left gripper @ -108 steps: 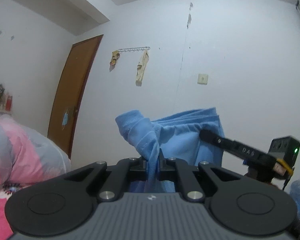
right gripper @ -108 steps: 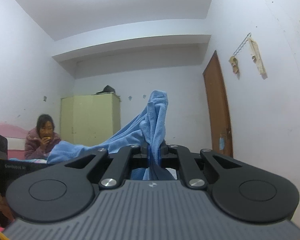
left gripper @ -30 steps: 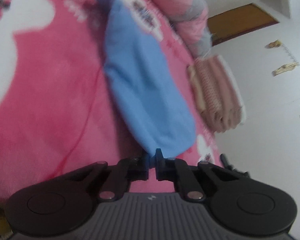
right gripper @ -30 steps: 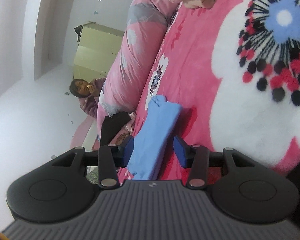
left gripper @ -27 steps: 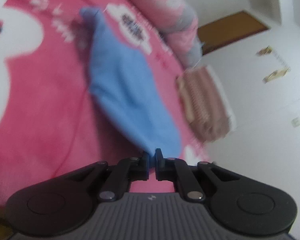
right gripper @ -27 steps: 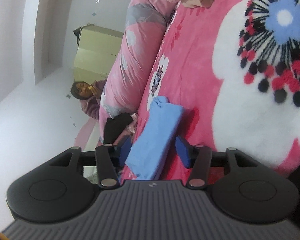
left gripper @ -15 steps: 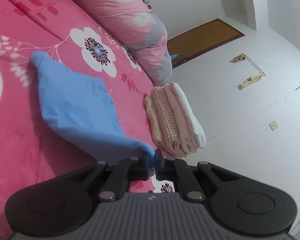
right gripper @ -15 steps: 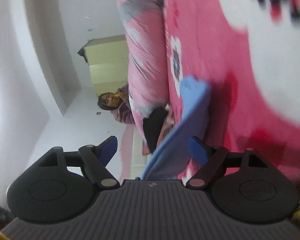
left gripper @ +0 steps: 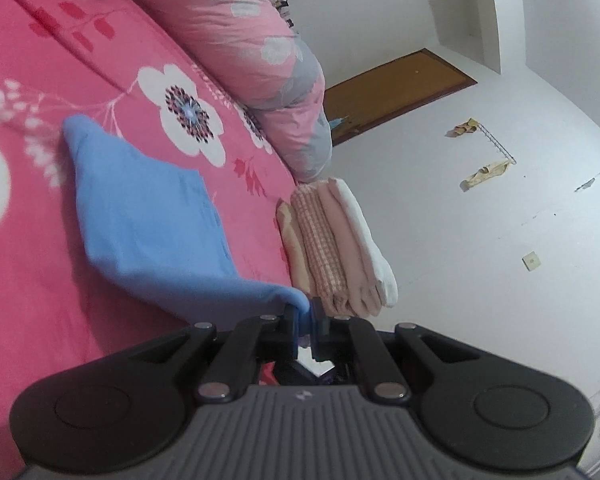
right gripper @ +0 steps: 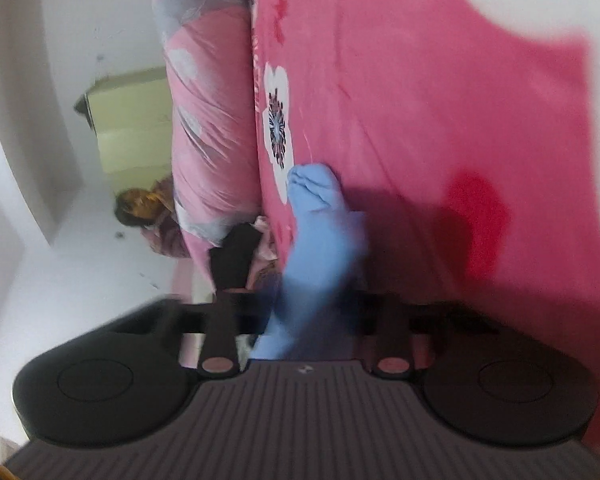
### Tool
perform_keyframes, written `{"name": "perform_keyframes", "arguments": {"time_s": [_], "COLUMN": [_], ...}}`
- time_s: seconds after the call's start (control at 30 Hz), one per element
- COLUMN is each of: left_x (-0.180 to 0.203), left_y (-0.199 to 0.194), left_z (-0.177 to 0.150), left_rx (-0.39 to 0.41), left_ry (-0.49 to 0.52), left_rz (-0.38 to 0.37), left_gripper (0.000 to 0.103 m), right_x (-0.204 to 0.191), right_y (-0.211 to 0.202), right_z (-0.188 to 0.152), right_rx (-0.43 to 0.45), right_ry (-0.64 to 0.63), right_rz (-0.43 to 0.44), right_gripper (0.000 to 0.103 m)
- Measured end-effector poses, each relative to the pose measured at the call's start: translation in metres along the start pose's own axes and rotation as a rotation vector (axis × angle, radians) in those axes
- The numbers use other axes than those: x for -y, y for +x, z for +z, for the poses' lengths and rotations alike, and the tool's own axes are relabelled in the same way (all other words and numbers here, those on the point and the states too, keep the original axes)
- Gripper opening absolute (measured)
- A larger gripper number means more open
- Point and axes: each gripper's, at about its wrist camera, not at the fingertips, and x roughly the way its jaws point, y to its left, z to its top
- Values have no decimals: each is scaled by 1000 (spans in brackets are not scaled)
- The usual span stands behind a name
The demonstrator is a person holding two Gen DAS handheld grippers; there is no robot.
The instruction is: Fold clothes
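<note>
Left claw (left gripper: 304, 316) pinching blue garment (left gripper: 148, 216)

The left tool (left gripper: 305, 322) is closed on one corner of a blue cloth (left gripper: 148, 220), and this corner is lifted a little from the bed. The rest of the cloth lies folded on the pink bedsheet (left gripper: 40, 264), which has big white flowers printed on it. Just beside the cloth there is a stack of folded clothes (left gripper: 336, 248) in beige, checked and white colours, at the edge of the bed. Behind the stack a rolled pink and grey quilt (left gripper: 256, 48) lies along the bed. On the white wall (left gripper: 480, 260) there are a brown door (left gripper: 396, 88), a hook rail (left gripper: 496, 144) with hanging things, and a small switch plate (left gripper: 531, 261).
</note>
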Motion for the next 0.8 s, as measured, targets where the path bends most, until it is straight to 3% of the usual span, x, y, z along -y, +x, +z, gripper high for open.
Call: {"name": "perform_keyframes", "arguments": {"time_s": [0.1,0.17,0.33,0.43,0.6,0.7,0.8], "left_x": [-4,4,63,98,112,91,45], "left_y": [5,8,7,-2,-18,-28,-40], "left_z": [31,68,160,179,148,99,43], "left_rx": [20,74,196,222,193,113,5], "left_ry": [-9,27,158,241,320,326,288], "left_rz": [10,-4,-79,-132,-187,-164,-92], "left_gripper": [6,6,6,6,6,6,6], "right_x": [-33,-70,-186,-247,-275,-242,-175], "right_y": [21,42,79,68,12,-17,-37], "right_z": [14,26,40,38,14,-5,-24], "right_rx": [-14,-17,9,61,137,124,63], "right_ry": [-95,-184,-397,-537,-711,-772,-741], "right_rz": [-18,-25,24,109,194,142,62], "right_gripper": [11,11,10,10,10,10,11]}}
